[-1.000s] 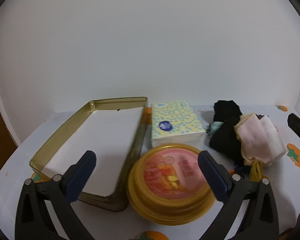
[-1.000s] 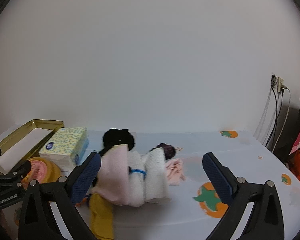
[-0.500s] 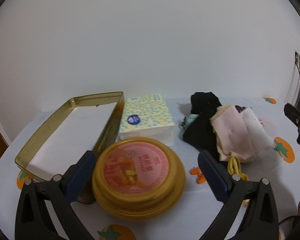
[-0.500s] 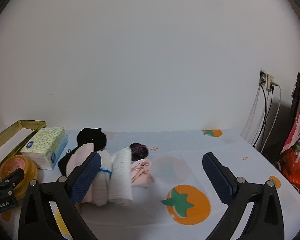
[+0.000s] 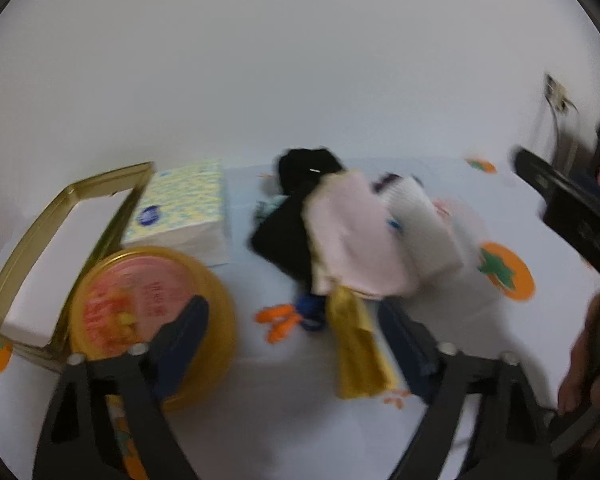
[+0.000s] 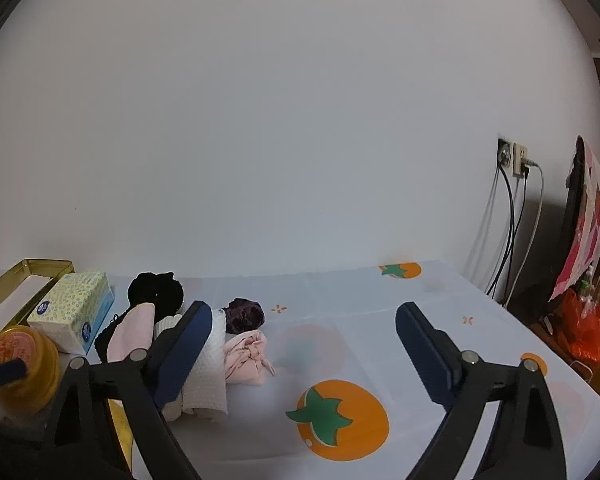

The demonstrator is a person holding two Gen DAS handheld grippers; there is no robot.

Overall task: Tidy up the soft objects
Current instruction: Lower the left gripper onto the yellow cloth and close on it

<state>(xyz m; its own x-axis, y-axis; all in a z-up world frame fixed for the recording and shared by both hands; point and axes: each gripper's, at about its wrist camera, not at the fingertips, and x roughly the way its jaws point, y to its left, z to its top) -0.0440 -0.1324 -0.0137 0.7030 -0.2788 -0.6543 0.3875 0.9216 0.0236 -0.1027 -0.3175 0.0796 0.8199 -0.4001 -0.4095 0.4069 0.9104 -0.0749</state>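
A heap of soft things lies mid-table: a black cloth [image 5: 296, 192], a pale pink folded cloth [image 5: 352, 232], a white waffle cloth [image 5: 424, 224] and a yellow cloth [image 5: 356, 344]. In the right wrist view the heap shows a black cloth [image 6: 156, 292], a white waffle cloth [image 6: 208, 376], a knotted pink cloth [image 6: 246, 356] and a dark purple scrunchie [image 6: 244, 314]. My left gripper [image 5: 296, 340] is open and empty, just short of the yellow cloth. My right gripper [image 6: 304, 352] is open and empty, right of the heap.
A gold tin [image 5: 32, 240] stands at the left, with a round yellow tin [image 5: 148, 312] and a tissue pack [image 5: 180, 208] beside it. The tablecloth [image 6: 340, 412] has orange fruit prints. Wall sockets with cables [image 6: 512, 200] and a red bag [image 6: 588, 328] are on the right.
Both grippers have swung to the right. The heap now sits ahead of the left gripper, and has slid to the left edge of the right gripper's view. Both stay open.
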